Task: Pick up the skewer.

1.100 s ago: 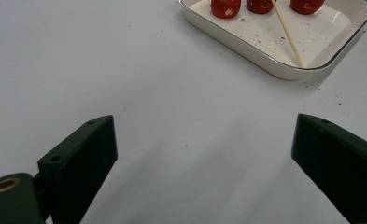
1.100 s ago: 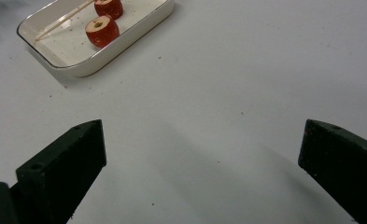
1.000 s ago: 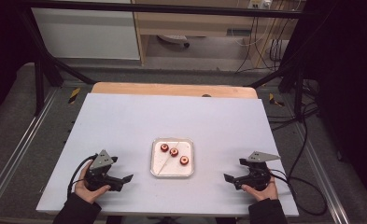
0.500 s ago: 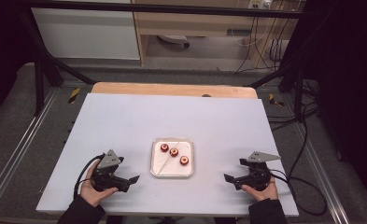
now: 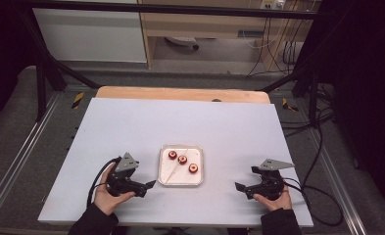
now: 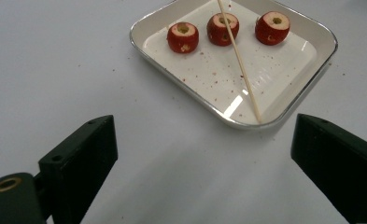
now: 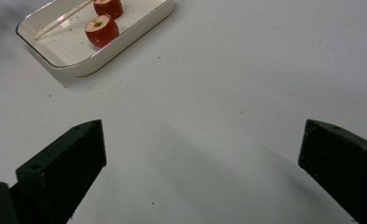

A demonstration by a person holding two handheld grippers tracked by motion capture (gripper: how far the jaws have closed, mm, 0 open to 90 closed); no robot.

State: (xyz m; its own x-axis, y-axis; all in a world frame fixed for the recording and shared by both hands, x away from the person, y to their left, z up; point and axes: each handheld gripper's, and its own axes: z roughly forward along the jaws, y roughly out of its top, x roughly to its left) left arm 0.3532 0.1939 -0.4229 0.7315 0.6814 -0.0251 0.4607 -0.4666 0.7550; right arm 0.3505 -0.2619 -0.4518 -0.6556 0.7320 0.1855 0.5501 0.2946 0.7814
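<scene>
Three small red cored fruits (image 6: pixel 225 29), hollows up, lined in a row along one side of a shallow white square tray (image 6: pixel 293 98), slightly apart. Thin wooden skewer (image 6: pixel 239 60) lying slantwise across the tray floor, one end by its rim, passing just beside the middle fruit.

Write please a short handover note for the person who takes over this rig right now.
Left gripper: open, holds nothing, close beside the tray, pointing at it.
Right gripper: open, holds nothing, farther off on the tray's other side.
In the tray: three cored red fruits and a wooden skewer lying diagonally.
Done: nothing is picked up yet, no fruit is on the skewer.
Left: probably take the skewer and thread the fruits.
</scene>
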